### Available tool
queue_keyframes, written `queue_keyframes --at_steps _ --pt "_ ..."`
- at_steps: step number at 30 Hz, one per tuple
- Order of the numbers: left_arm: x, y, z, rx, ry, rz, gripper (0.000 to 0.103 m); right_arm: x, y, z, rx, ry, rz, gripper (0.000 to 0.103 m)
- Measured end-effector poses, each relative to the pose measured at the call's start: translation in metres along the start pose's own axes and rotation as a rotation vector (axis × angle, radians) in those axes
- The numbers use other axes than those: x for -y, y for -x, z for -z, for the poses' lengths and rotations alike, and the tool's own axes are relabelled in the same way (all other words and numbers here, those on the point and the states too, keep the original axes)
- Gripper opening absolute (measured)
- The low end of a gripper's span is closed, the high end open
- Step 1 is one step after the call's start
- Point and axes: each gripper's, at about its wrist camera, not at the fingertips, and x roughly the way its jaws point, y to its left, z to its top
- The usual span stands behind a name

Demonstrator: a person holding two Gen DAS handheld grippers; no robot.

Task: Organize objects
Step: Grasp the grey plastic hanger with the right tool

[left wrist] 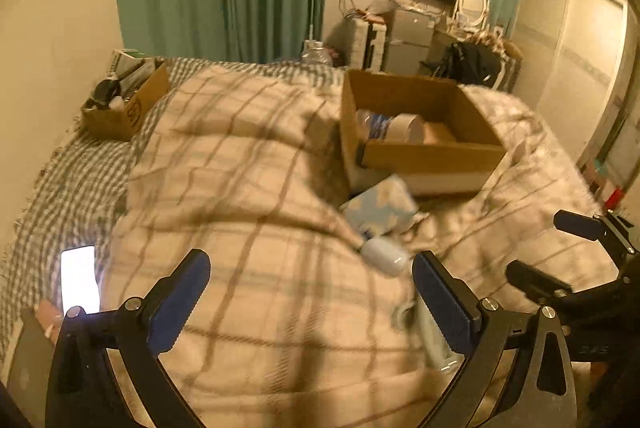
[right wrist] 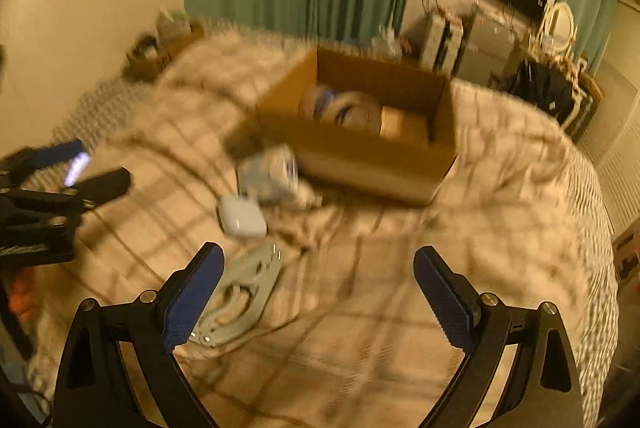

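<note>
An open cardboard box (left wrist: 432, 156) (right wrist: 360, 168) sits on the plaid blanket and holds a bottle and a tape roll (left wrist: 404, 127). In front of it lie a blue patterned tissue pack (left wrist: 380, 206) (right wrist: 270, 176), a white earbud case (left wrist: 384, 254) (right wrist: 241, 216) and a grey metal tool (right wrist: 240, 292). My left gripper (left wrist: 312, 286) is open and empty above the blanket, the case just beyond its right finger. My right gripper (right wrist: 320, 280) is open and empty, the tool by its left finger. It also shows in the left wrist view (left wrist: 560, 252).
A second cardboard box (left wrist: 124, 100) full of items stands at the far left of the bed. A lit phone (left wrist: 80, 280) lies at the left edge. Green curtains, a TV, drawers and a mirror stand behind the bed.
</note>
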Motion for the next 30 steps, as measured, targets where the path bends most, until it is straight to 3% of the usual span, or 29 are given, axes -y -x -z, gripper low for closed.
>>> queue_keyframes --at_steps 5,10,14,19,21,23,30 --pt "0.000 -0.012 0.017 -0.016 -0.069 -0.045 0.103 -0.020 -0.031 0.009 -0.093 0.011 -0.024 0.096" --pt "-0.006 -0.022 0.025 -0.064 -0.112 -0.038 0.103 -0.040 -0.055 0.013 -0.168 0.044 -0.014 0.096" --pt "-0.019 -0.025 0.027 -0.072 -0.080 -0.025 0.103 -0.055 -0.073 0.020 -0.234 0.076 -0.022 0.096" --pt "-0.028 -0.028 0.031 -0.081 -0.031 0.007 0.103 -0.067 -0.089 0.030 -0.287 0.140 0.055 0.095" --pt "-0.028 -0.029 0.031 -0.085 -0.028 0.009 0.103 -0.064 -0.086 0.030 -0.282 0.132 0.050 0.084" --pt "-0.029 -0.028 0.031 -0.085 -0.028 0.010 0.103 -0.060 -0.080 0.030 -0.275 0.118 0.044 0.051" --pt "-0.023 -0.028 0.031 -0.078 -0.043 0.001 0.103 -0.046 -0.064 0.028 -0.249 0.100 0.051 0.025"
